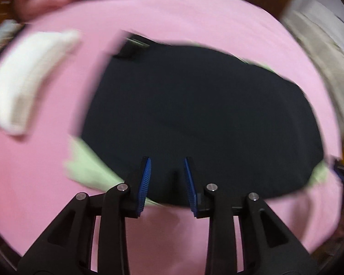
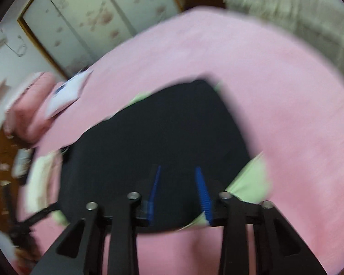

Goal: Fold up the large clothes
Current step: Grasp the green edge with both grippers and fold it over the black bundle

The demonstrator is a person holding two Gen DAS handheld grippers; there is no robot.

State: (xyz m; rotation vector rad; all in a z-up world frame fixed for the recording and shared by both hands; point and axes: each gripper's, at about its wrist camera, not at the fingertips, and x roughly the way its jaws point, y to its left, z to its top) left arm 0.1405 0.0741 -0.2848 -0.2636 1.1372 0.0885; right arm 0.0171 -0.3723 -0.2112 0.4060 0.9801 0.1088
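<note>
Left wrist view: the dark garment (image 1: 195, 114) lies spread flat on the pink bed sheet (image 1: 45, 194), with a light green fabric (image 1: 89, 169) showing from under its near-left and near-right edges. The garment occupies the middle of the bed, and its near hem runs just ahead of the left gripper (image 1: 167, 162). The left gripper is angled downward over that hem, jaws set apart at a moderate width, blue pads facing each other, nothing between them. Contact with the cloth cannot be determined because of motion blur.

Right wrist view: the right gripper (image 2: 177, 171) points forward and down over the near edge of the same dark garment (image 2: 160, 126), jaws likewise spread, with nothing clamped between them. Green fabric (image 2: 250, 178) protrudes just beside its right finger. Pink sheet (image 2: 286, 91) surrounds the garment on all sides.

A white folded cloth (image 1: 27, 78) rests on the sheet well apart to the left of the garment. A pink pillow (image 2: 32, 110) sits at the far-left edge of the bed, beyond it a floral-panelled wardrobe (image 2: 98, 16).
</note>
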